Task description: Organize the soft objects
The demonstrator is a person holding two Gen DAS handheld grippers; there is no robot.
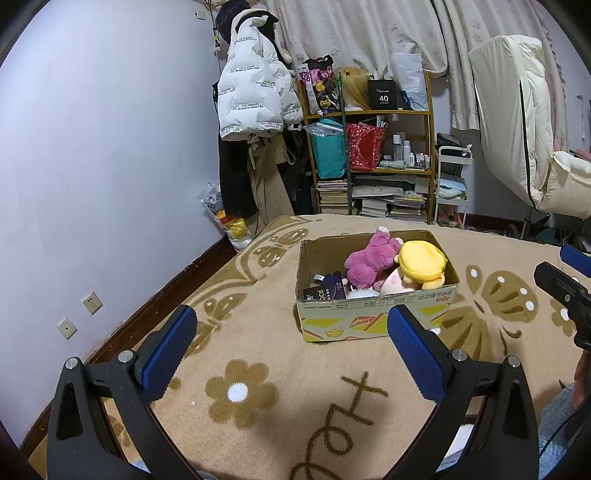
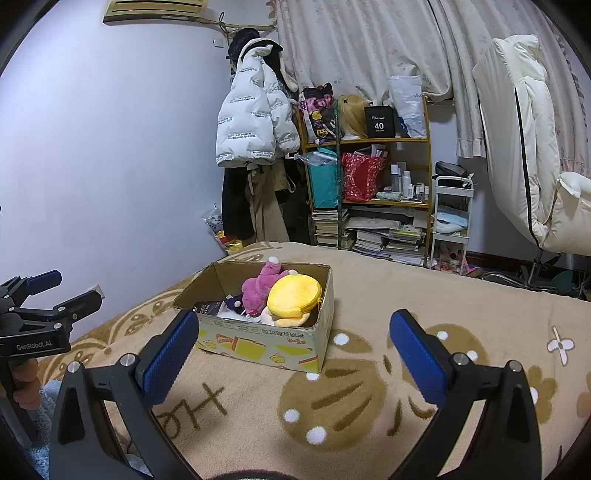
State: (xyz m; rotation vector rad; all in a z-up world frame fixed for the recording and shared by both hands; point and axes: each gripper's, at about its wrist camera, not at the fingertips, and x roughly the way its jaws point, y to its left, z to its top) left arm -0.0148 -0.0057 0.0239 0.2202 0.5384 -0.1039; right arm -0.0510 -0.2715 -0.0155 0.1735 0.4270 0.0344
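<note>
cardboard box (image 1: 376, 321): open top, sits on the bed blanket, mid-frame in both views; printed front wall with yellow and orange graphics.
pink plush (image 1: 371, 260): inside the box, lying across the middle, leaning on the yellow plush.
yellow plush (image 1: 421, 260): inside the box at its right end, round yellow top rising above the rim; a pale pink-and-white part shows beneath it.
dark packet (image 1: 325, 293): in the box's left part, low down, beside a white item; print too small to read.
left gripper (image 1: 291, 350): fingers (image 1: 168, 354) spread wide, nothing between them; hovers over the blanket, near side of the box, not touching it.
right gripper (image 2: 293, 349): fingers (image 2: 417, 358) spread wide, holding nothing; above the blanket, left finger overlaps the box's near corner in view, contact cannot be told.
blanket (image 1: 280, 369): tan fleece covering the bed, brown flower, butterfly and letter patterns with white dots.
wall (image 1: 103, 155): pale lilac, 2 outlets low down, dark wood skirting.
coat rack (image 1: 251, 96): white puffer jacket with printed text over dark and beige clothes, in the corner.
shelf (image 1: 373, 147): yellow-framed, beyond the bed; blond wig, black box marked 40, teal bag, red bag, bottles, stacked books at the bottom.
white cart (image 1: 452, 181): just right of the shelf.
curtain (image 1: 369, 33): pale, patterned, behind the shelf.
cream chair (image 1: 517, 122): far right, padded.
</note>
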